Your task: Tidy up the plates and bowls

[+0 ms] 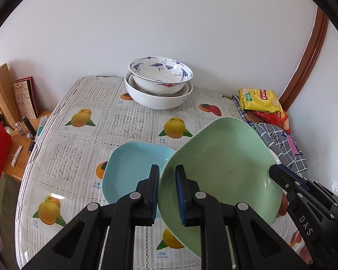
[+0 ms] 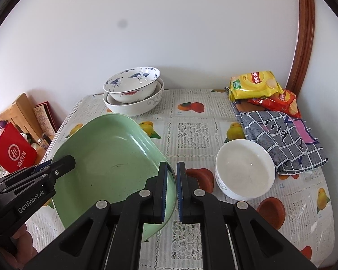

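Both grippers clenching the green plate (image 1: 220, 168): left gripper (image 1: 167, 194) gripping its left rim, right gripper (image 2: 172, 193) its right rim.

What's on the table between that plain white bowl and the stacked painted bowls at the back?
Nothing: in the right wrist view only bare fruit-print tablecloth runs from the white bowl to the stacked bowls.

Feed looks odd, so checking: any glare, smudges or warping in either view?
Left wrist: sharp, fisheye bends the door frame, glare on the tablecloth. Right wrist: grey smudge over the wall, glint inside the white bowl.
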